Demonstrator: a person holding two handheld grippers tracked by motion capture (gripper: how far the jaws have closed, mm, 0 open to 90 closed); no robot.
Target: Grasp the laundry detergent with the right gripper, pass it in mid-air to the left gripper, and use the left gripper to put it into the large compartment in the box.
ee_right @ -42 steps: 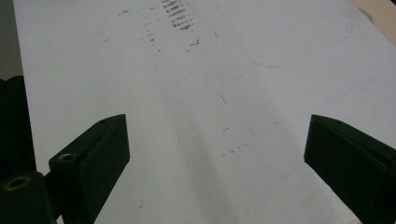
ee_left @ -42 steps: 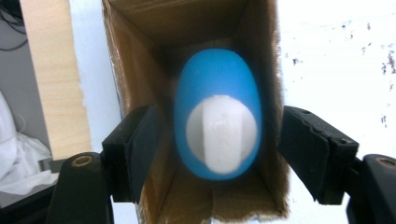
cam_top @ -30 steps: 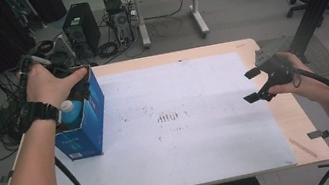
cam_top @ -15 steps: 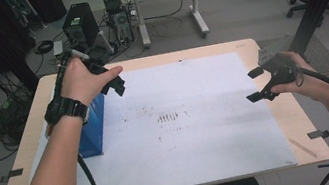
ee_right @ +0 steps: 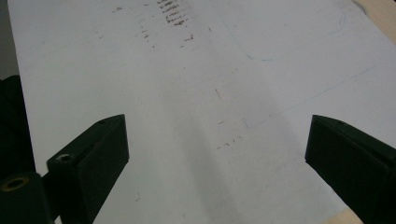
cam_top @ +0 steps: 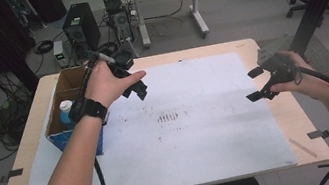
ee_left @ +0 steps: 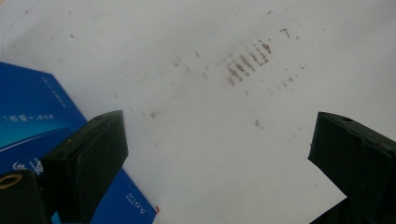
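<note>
Blue box (cam_top: 72, 122) sits open-topped at the counter's (cam_top: 303, 115) left edge, a bottle with a white cap (cam_top: 66, 111) standing inside it. Just right of it, the left gripper (cam_top: 131, 84) hovers over the white sheet (cam_top: 199, 132), fingers spread apart and empty. Rust-coloured smudges (cam_top: 167, 117) mark the sheet's middle. Far right, the right gripper (cam_top: 256, 84) hangs with fingers wide, holding nothing.

Wooden table (cam_top: 304, 122), smudged white sheet (cam_top: 210, 135), open blue box (cam_top: 60, 132) at left

A black wristwatch (cam_top: 90, 109) circles the left wrist; both black claws trail black cables.
</note>
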